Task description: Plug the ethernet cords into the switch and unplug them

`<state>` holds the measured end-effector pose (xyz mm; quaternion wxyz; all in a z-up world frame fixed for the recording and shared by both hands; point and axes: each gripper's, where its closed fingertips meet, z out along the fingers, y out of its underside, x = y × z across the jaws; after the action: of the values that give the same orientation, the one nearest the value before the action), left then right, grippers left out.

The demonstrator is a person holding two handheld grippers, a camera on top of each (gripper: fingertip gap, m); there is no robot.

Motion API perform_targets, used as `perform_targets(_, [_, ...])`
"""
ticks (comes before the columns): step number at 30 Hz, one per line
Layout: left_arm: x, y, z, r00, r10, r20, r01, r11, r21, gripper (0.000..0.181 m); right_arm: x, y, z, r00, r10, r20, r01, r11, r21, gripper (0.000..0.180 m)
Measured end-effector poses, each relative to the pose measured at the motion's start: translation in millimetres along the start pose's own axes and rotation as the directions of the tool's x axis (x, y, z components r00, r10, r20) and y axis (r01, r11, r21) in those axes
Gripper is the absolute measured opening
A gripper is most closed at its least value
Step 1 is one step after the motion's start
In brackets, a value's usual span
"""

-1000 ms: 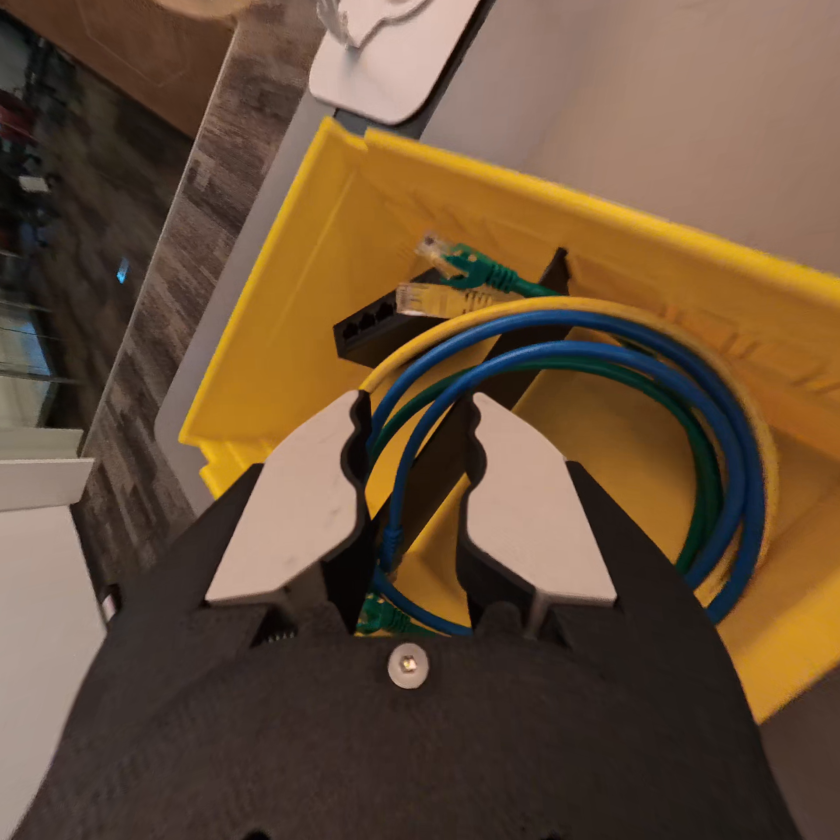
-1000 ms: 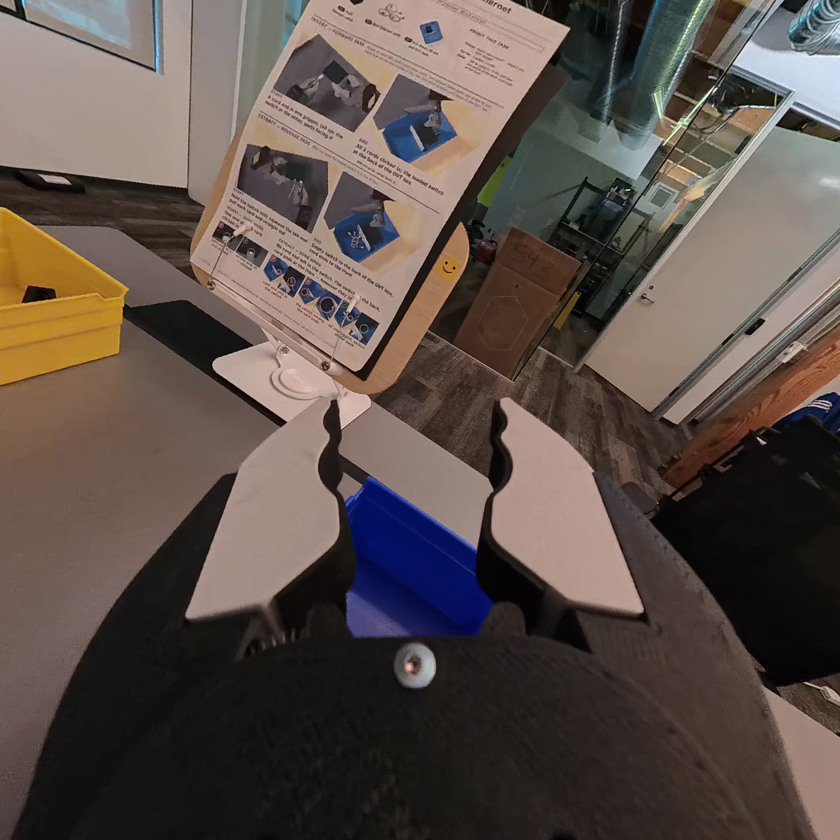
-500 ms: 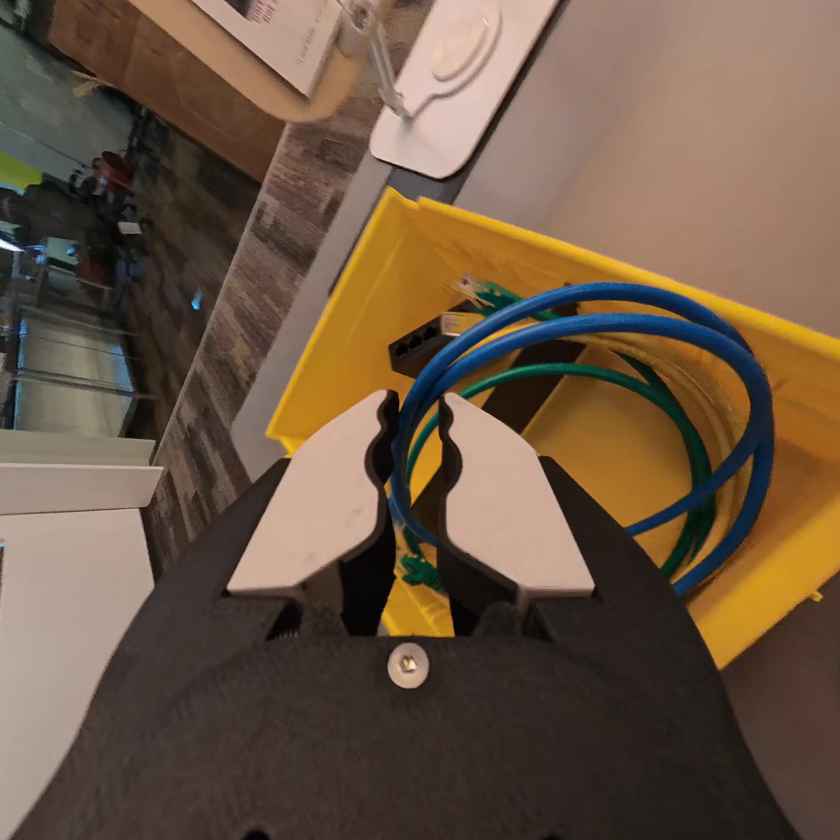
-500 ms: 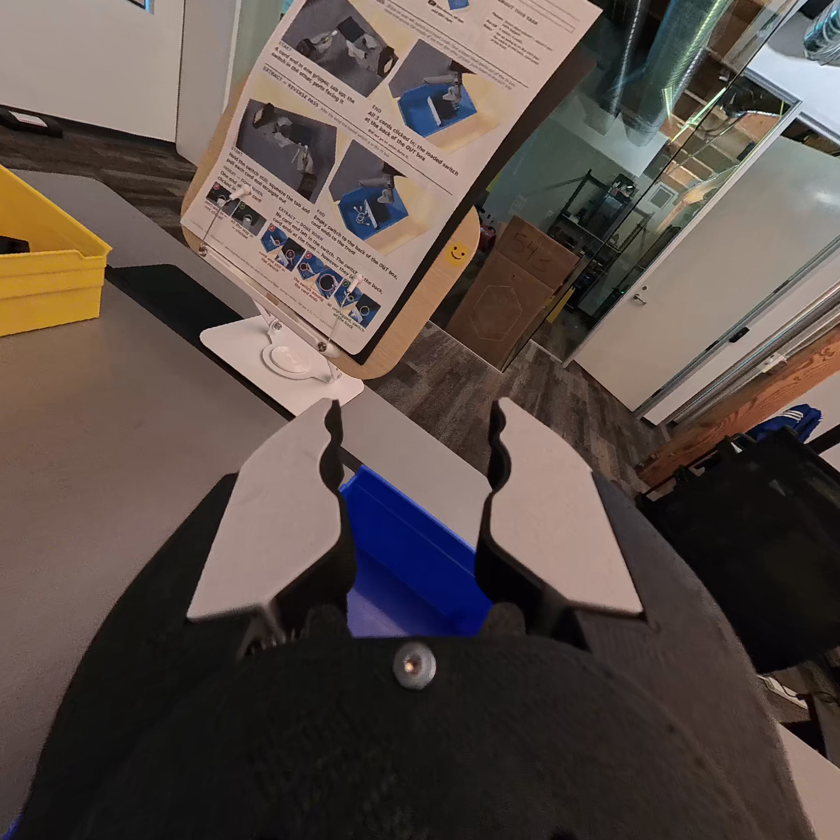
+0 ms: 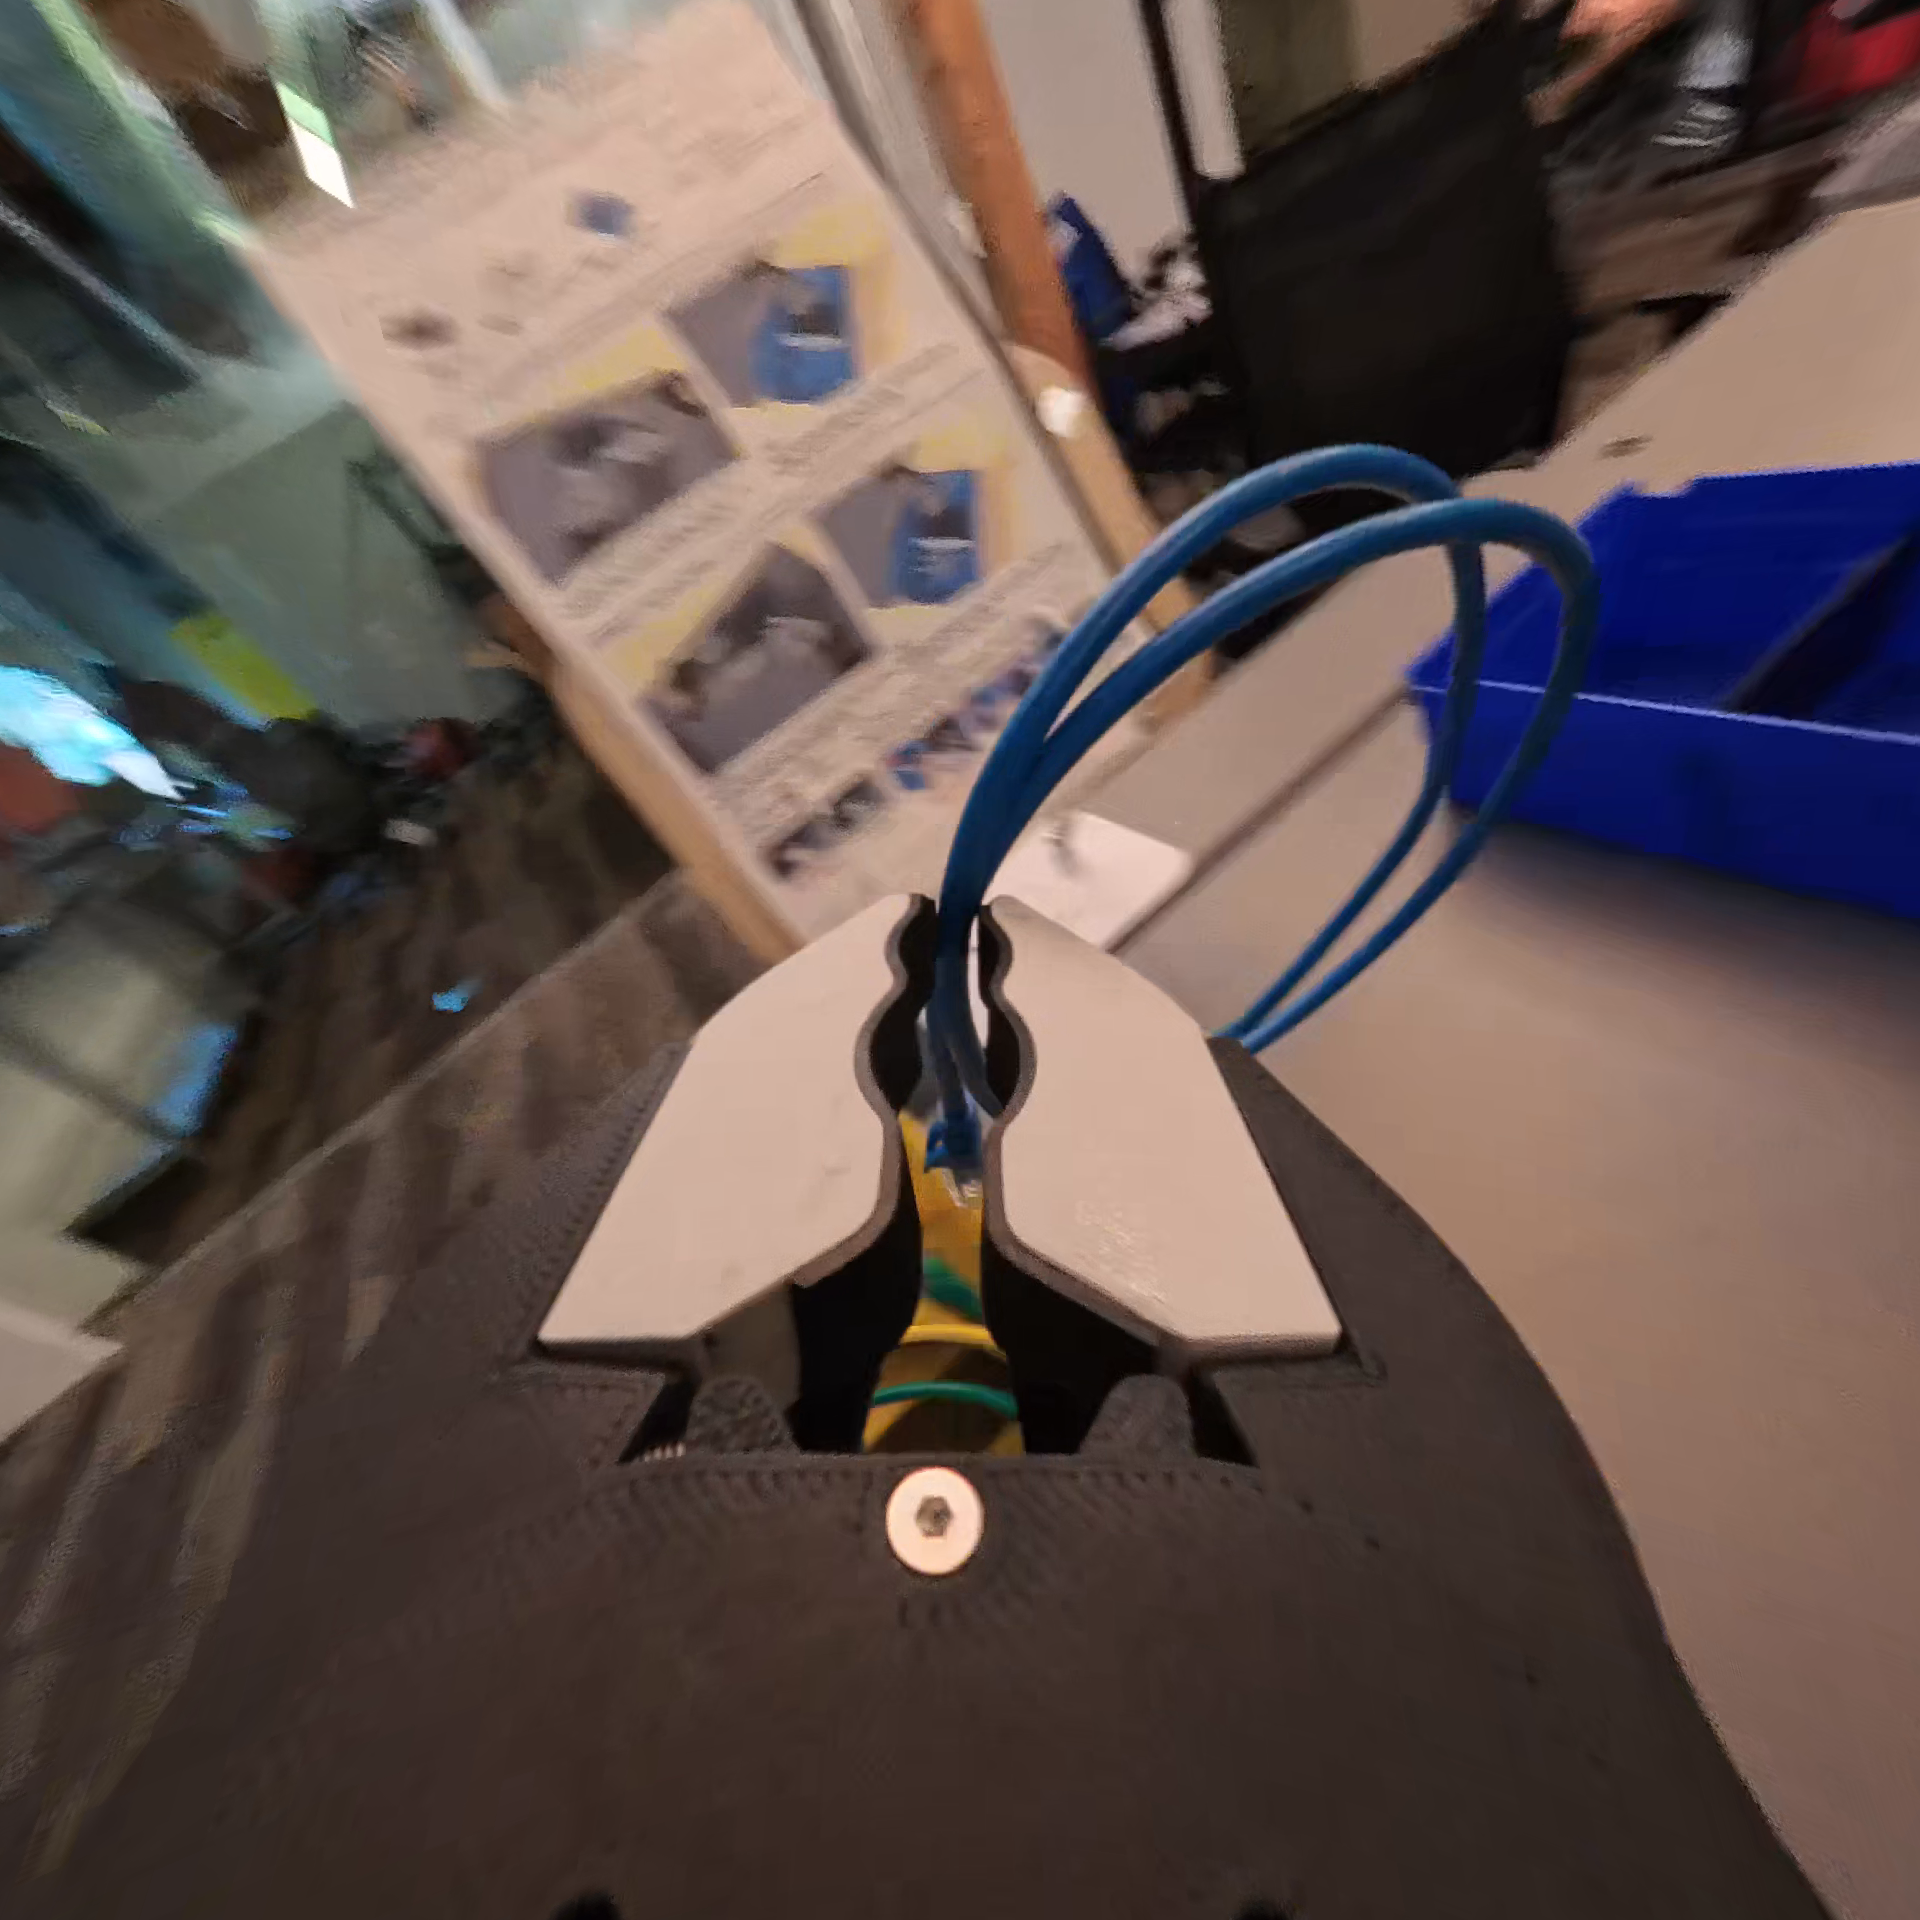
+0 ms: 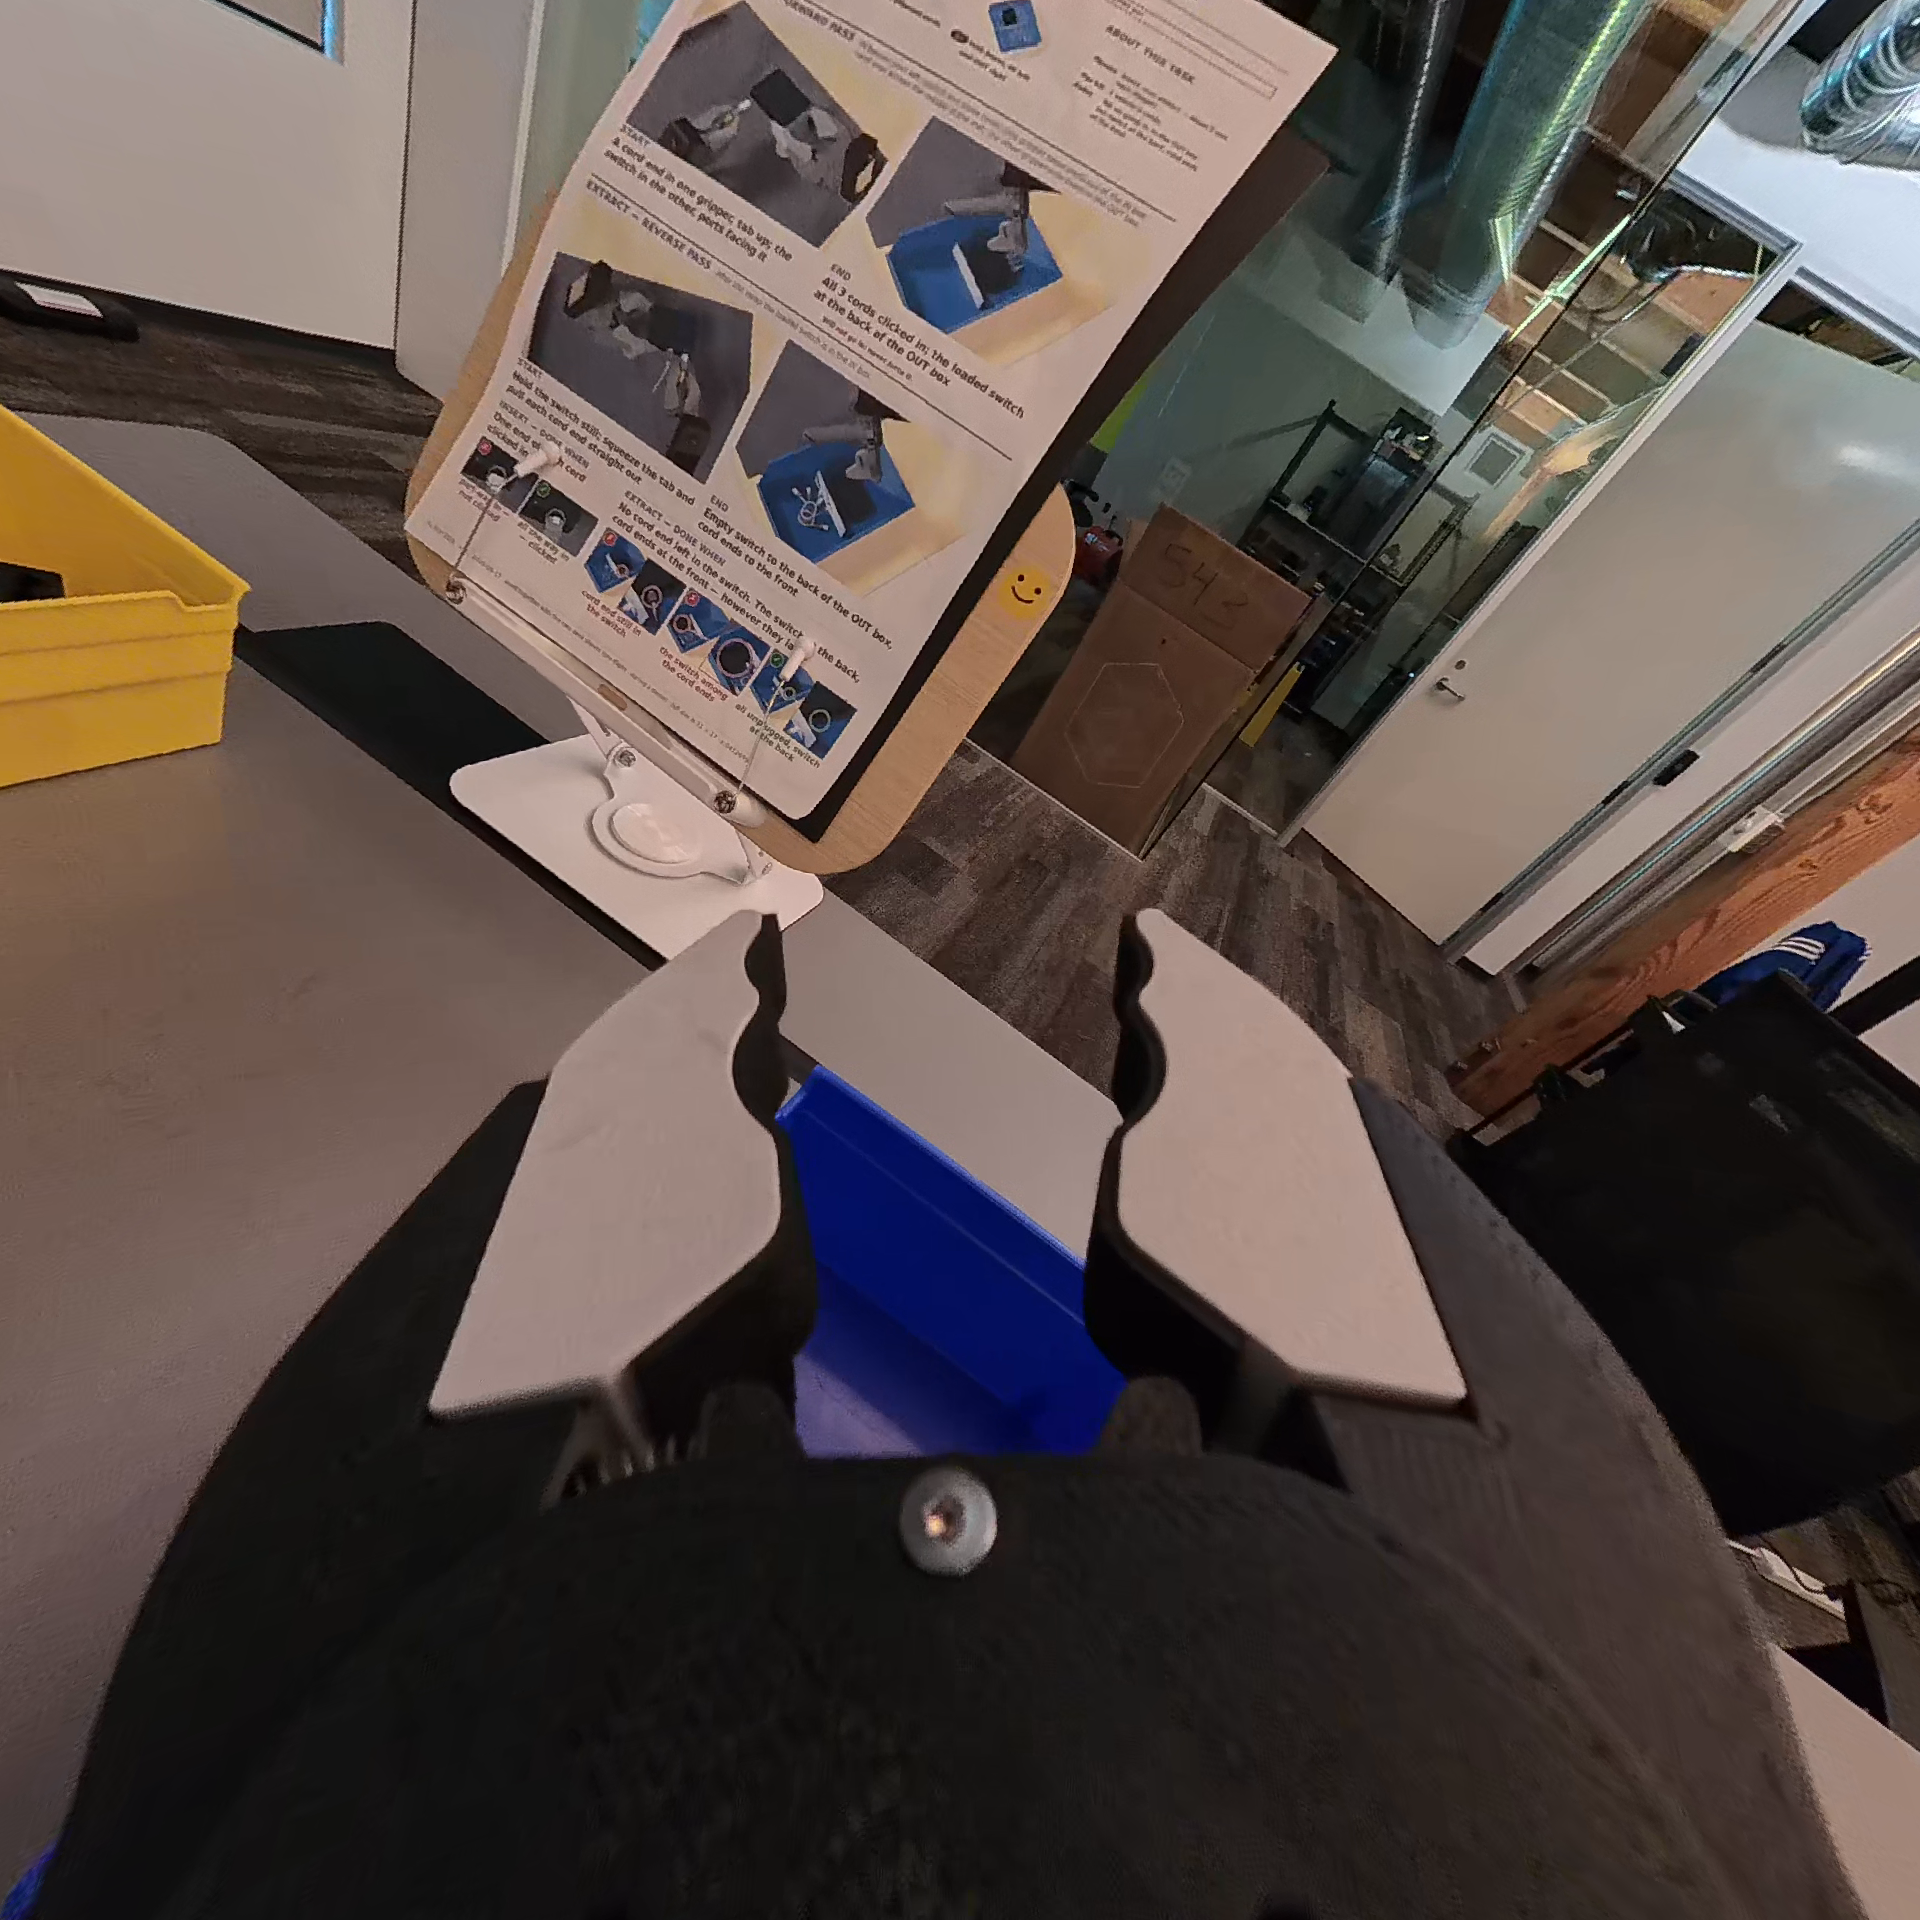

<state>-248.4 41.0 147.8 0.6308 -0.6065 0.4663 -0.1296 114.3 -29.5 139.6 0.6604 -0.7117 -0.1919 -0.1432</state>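
— Blue, that cord in the left claw (image 5: 954, 935): the blue ethernet cord (image 5: 1226, 613) is pinched between the two grey fingers, nearly closed on it.

— Where does the cord go from there?

— It rises out of the tips in two loops that arch to the right, up off the grey counter (image 5: 1558, 1143), and come back down beside the right finger. One blue plug end hangs low in the slot between the fingers.

— And under the claw?

— Through the gap you catch yellow plastic with a green cord (image 5: 940, 1397) and a yellow one across it. Too little shows to say more.

— The right claw (image 6: 948, 971)?

— Wide apart, holding nothing. It hangs over the corner of a blue bin (image 6: 935, 1226) on the counter.

— The switch?

— A dark shape sits in the yellow bin (image 6: 114, 644) at the far left of the right wrist view; I cannot tell if that is it.

— Anything else there?

— An instruction sheet (image 6: 831, 374) on a white stand (image 6: 634, 831) at the counter's far edge, between the two bins. The left view is blurred.
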Motion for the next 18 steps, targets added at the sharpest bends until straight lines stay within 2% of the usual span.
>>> perform_targets(2, [44, 7, 33, 0.991, -0.068, -0.115, 0.056, 0.993, -0.105, 0.006, 0, 2, 0, 1.000, -0.006, -0.001, 0.006, 1.000, -0.009, 0.062])
perform_targets(5, [108, 42, 80, 0.935, -0.208, -0.287, 0.113, 0.942, -0.315, 0.005, 2, 5, 0, 1.000, -0.006, -0.006, 0.006, 1.000, -0.023, 0.062])
perform_targets(9, [178, 101, 118, 0.841, -0.298, -0.452, 0.009, 0.843, -0.538, 0.005, 4, 9, 1, 1.000, -0.003, -0.002, 0.003, 0.999, -0.038, 0.062])
perform_targets(16, [219, 139, 141, 0.847, -0.146, -0.511, -0.179, 0.827, -0.533, 0.007, 2, 15, 4, 1.000, -0.021, 0.015, 0.022, 0.998, -0.060, 0.062])
perform_targets(17, [221, 141, 142, 0.848, -0.119, -0.516, -0.202, 0.828, -0.523, 0.016, 2, 17, 4, 1.000, -0.023, 0.015, 0.024, 0.998, -0.065, 0.063])
perform_targets(18, [222, 141, 143, 0.848, -0.091, -0.523, -0.228, 0.827, -0.514, 0.033, 3, 18, 4, 1.000, -0.026, 0.016, 0.027, 0.997, -0.070, 0.062])
